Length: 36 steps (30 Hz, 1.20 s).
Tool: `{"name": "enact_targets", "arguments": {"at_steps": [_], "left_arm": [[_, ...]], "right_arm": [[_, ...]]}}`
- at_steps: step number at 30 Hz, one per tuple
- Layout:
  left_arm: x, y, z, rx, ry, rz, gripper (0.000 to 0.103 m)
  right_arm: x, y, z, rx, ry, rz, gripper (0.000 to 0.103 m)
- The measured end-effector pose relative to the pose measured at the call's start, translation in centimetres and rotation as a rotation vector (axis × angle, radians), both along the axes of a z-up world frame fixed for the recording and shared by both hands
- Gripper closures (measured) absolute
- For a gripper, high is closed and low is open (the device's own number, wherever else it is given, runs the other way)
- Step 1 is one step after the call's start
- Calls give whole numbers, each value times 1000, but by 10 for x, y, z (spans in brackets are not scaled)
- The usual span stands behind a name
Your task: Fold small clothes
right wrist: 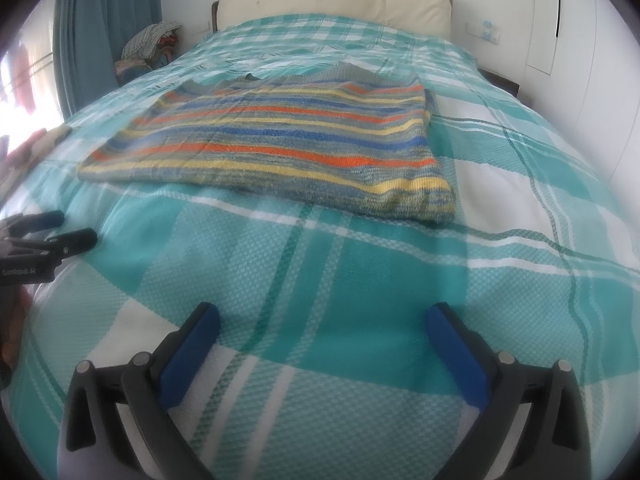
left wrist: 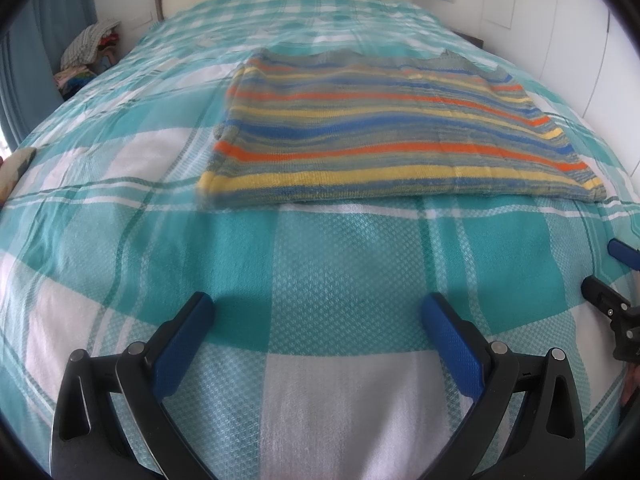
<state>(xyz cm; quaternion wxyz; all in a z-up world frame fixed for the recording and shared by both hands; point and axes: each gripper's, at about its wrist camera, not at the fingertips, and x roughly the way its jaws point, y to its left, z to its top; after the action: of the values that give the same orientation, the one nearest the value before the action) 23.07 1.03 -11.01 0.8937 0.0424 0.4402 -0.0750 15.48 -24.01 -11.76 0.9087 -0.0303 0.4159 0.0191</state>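
A striped knit garment, with orange, yellow, blue and grey bands, lies flat on the bed, its sides folded in to a rectangle. It also shows in the right wrist view. My left gripper is open and empty, hovering over the bedspread short of the garment's near hem. My right gripper is open and empty, also short of the hem. The right gripper shows at the right edge of the left wrist view. The left gripper shows at the left edge of the right wrist view.
The bed is covered by a teal and white checked bedspread. A cream headboard stands at the far end. A pile of clothes sits beside the bed at the far left, next to a blue curtain. White wardrobe doors are on the right.
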Motion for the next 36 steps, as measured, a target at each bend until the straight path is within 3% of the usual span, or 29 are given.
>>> {"name": "enact_targets", "arguments": {"at_steps": [25,32,34,36], "left_arm": [[3,7,-1,-65,17,5,0],[2,2,7,-22,46,-4,2],[-3,-9,22,-10,49,-43,2],[-11,-28,43,-44,-3,-143,2]], "right_arm": [[-1,1,1,-6,3,-2,1],[-1,1,1,-5,3,-3,0],[-2,-2,6,19,17,1,1],[-6,-15,21,115,22,15,1]]}}
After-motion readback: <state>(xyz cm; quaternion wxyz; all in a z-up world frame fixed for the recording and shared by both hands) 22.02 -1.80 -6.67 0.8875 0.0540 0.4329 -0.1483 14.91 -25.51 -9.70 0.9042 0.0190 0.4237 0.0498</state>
